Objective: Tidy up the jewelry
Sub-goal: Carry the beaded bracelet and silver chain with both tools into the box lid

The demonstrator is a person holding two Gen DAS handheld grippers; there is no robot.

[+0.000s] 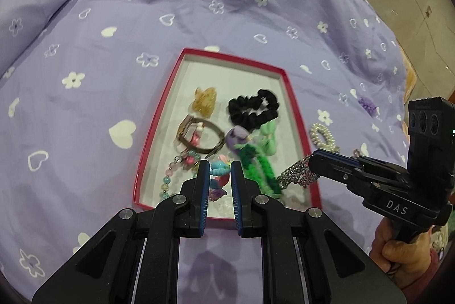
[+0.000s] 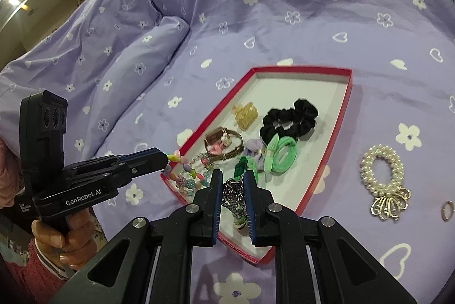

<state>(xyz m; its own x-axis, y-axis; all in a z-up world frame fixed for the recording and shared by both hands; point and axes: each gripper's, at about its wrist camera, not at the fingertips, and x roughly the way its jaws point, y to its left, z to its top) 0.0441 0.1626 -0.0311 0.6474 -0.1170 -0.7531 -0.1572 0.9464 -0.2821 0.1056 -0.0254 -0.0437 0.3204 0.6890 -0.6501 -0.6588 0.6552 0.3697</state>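
Observation:
A red-rimmed box [image 1: 287, 93] [image 2: 348, 93] lies on the purple bedspread. It holds a black scrunchie [image 1: 253, 108] [image 2: 290, 119], green hair ties [image 2: 280, 153], a gold claw clip [image 1: 204, 101] [image 2: 245, 113], a bangle [image 1: 199, 139] [image 2: 224, 145] and more. My left gripper [image 1: 220, 166] [image 2: 166, 159] is shut on a colourful bead bracelet [image 1: 219, 169] [image 2: 176, 157] over the box's near end. My right gripper [image 2: 231, 176] [image 1: 311, 160] is shut on a silver chain [image 2: 233, 194] [image 1: 295, 174] over the box's near right corner.
A pearl hair tie with a silver ornament [image 2: 382, 176] [image 1: 322, 135] and a small ring [image 2: 447, 210] lie on the bedspread right of the box. A purple flower piece [image 1: 366, 103] lies further right. A pillow [image 1: 37, 8] is at the far left.

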